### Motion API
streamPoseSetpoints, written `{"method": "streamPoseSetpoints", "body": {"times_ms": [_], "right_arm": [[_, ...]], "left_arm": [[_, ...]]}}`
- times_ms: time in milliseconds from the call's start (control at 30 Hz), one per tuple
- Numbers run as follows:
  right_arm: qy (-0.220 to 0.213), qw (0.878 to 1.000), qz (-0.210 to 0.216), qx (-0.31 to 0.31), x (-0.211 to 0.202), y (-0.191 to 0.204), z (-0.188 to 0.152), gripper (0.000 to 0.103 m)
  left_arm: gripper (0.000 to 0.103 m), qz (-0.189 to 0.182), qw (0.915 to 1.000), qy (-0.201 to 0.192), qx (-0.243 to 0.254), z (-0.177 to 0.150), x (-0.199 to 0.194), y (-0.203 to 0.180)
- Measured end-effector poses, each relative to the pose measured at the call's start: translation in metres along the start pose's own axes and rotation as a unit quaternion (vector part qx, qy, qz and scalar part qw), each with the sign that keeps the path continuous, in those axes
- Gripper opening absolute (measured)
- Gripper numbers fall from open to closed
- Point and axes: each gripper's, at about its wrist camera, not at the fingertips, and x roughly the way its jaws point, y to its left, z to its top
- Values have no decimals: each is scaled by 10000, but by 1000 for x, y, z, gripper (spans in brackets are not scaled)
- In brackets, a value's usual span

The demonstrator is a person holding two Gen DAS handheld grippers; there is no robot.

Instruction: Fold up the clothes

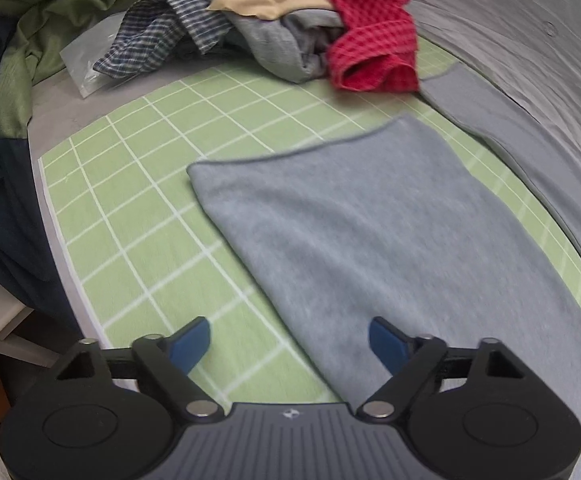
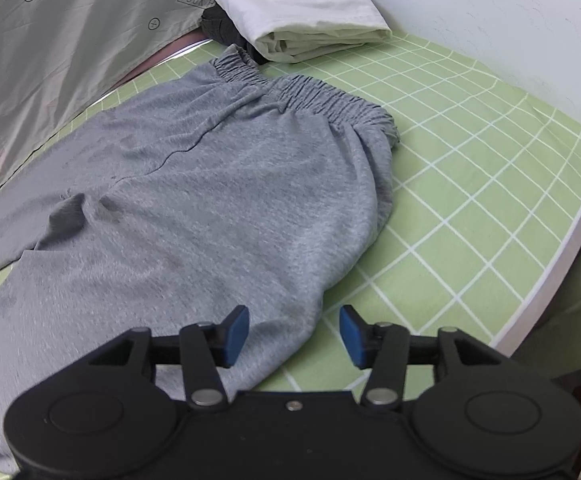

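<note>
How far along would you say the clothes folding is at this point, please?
Done: one white folded item sits at the mat's far edge. In hand: the grey pants lie spread flat, unfolded, with the left gripper and right gripper open at their near edge. Left: the pants' folds and the pile of loose clothes.
</note>
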Motion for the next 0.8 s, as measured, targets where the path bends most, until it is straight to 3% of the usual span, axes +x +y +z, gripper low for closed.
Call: {"method": "streamPoseSetpoints", "body": {"times_ms": [133, 167, 200, 233, 267, 333, 433, 667, 767, 800], "right_arm": [[22, 10000, -53, 57, -2, 5, -3, 53], [29, 10000, -61, 69, -2, 6, -4, 53], [36, 9999, -69, 81, -2, 7, -5, 53], [42, 9999, -78, 96, -2, 9, -6, 53], [50, 9999, -80, 111, -2, 11, -7, 53], [67, 9999, -67, 116, -1, 14, -7, 53], [82, 9999, -44, 97, 1, 20, -6, 53], [17, 10000, -57, 23, 2, 24, 0, 56], [-17, 9999, -152, 40, 4, 18, 4, 68], [-39, 9997, -224, 25, 5, 15, 6, 78]], "left_arm": [[54, 102, 9999, -89, -77, 12, 8, 5], [40, 142, 9998, -125, -42, 13, 9, 5], [16, 180, 9997, -158, 0, 15, 10, 5], [4, 183, 9997, -157, 6, 17, 11, 7], [1, 134, 9998, -157, -45, 18, 12, 10], [1, 220, 9995, -191, -145, 20, 13, 16], [1, 377, 9988, -270, 150, 24, 15, 22], [1, 380, 9983, -285, -351, 35, 15, 60], [6, 420, 9985, -254, -261, 33, 15, 59], [6, 453, 9985, -238, -197, 32, 15, 57]]}}
